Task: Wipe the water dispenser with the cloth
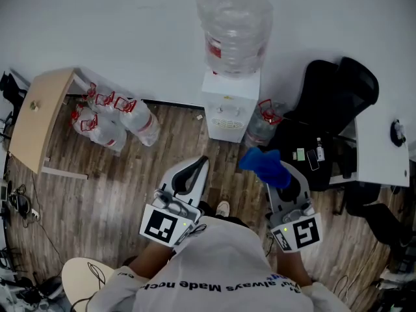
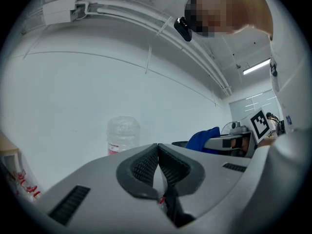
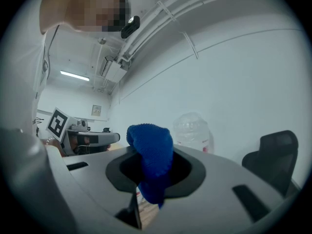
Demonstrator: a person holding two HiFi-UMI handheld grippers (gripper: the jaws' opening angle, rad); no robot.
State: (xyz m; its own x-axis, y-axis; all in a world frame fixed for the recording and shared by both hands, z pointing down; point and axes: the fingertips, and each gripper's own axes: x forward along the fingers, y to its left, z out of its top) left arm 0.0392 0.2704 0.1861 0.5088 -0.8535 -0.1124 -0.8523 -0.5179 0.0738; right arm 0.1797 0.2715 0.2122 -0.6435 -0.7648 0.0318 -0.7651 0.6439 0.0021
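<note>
Head view: my right claw [image 1: 272, 174] pinches the blue cloth [image 1: 260, 160] near the water dispenser [image 1: 229, 106]; my left claw [image 1: 201, 164] is pressed together, empty.

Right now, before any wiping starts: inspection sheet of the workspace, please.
Surface: wooden floor; the dispenser stands on it.
Job's things: water dispenser upright at the wall, large bottle on top; blue cloth not touching it.
Clutter: empty bottles heaped left of the dispenser; one more bottle at its right.
Grippers: left gripper shut, empty; right gripper shut on the blue cloth.
Cables: loose cables on the floor, far left.
Surroundings: wooden table left; black chair and white desk right.
</note>
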